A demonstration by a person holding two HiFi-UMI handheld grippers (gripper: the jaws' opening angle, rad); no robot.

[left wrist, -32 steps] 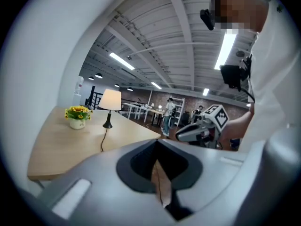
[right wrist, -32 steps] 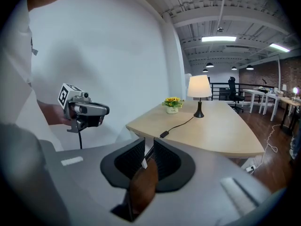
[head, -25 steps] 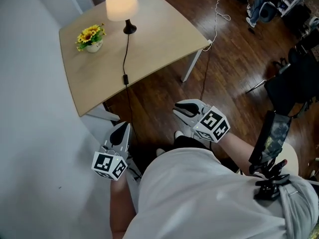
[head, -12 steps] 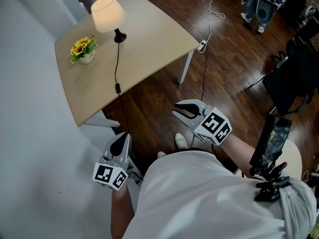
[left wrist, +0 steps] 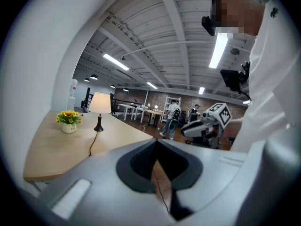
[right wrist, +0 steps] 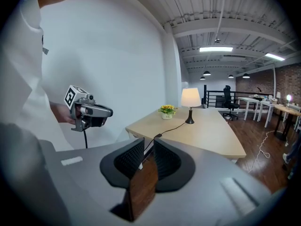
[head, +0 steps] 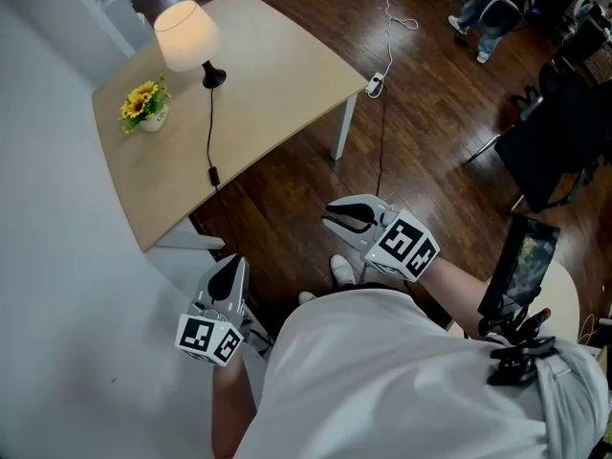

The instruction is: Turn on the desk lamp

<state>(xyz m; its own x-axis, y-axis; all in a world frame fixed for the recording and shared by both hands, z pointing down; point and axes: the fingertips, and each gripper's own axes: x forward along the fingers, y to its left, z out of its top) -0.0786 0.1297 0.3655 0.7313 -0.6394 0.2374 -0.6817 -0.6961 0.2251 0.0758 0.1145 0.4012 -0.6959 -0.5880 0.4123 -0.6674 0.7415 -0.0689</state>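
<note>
a small white pot (head: 145,118) holds yellow flowers and stands on the desk (head: 277,75) near its wall-side edge. the desk lamp (head: 188,36), shade glowing, stands near the desk's far corner, just beside the pot. its black cord (head: 210,132) crosses the desktop to the near edge, with an inline switch (head: 213,175) just short of that edge.

both tongs are held close to the person's body, well apart from the desk. left gripper (head: 231,264): jaws closed together, nothing between them. right gripper (head: 337,220): jaws parted by a narrow gap, through which only wooden floor shows.

head view only: a white cable (head: 387,12) trails over the floor from the desk's right corner. the left gripper view shows the right gripper beyond the desk's edge. the right gripper view shows the left gripper against the white wall (right wrist: 122,55). both show the lamp and pot side-on, under lit ceiling strips.
</note>
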